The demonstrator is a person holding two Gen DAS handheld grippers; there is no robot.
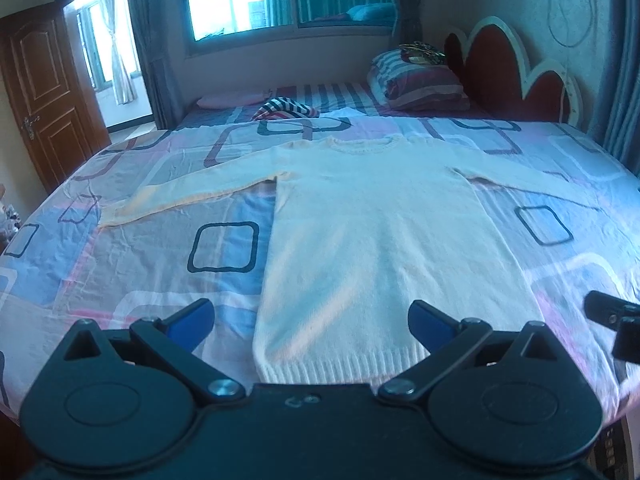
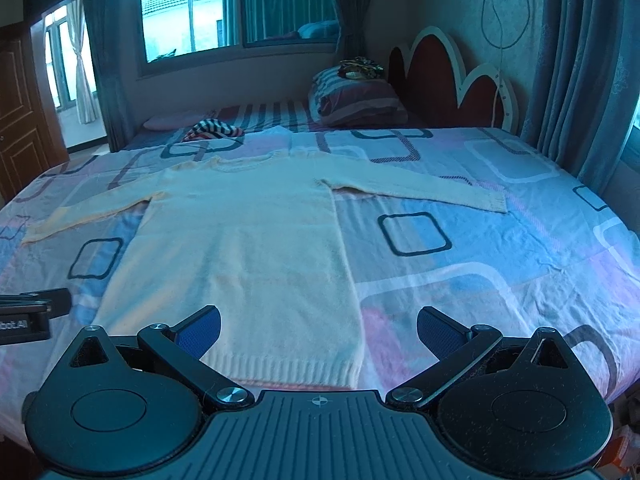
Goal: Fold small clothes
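Note:
A cream knit sweater (image 1: 372, 232) lies flat on the bed, neck away from me, both sleeves spread out sideways. Its ribbed hem (image 1: 340, 368) is nearest to me. My left gripper (image 1: 310, 320) hovers open just above the hem's left half, nothing between its blue pads. In the right wrist view the same sweater (image 2: 240, 248) fills the left centre, and my right gripper (image 2: 318, 330) stands open over the hem's right corner (image 2: 344, 372). The right gripper's tip shows at the left wrist view's edge (image 1: 612, 316).
The bed (image 2: 500, 264) carries a sheet patterned with rounded squares. A folded striped quilt (image 1: 420, 80) and a striped garment (image 1: 286, 109) lie at the far side by the red headboard (image 1: 504, 64). A wooden door (image 1: 44, 92) stands left; curtains (image 2: 576, 60) hang right.

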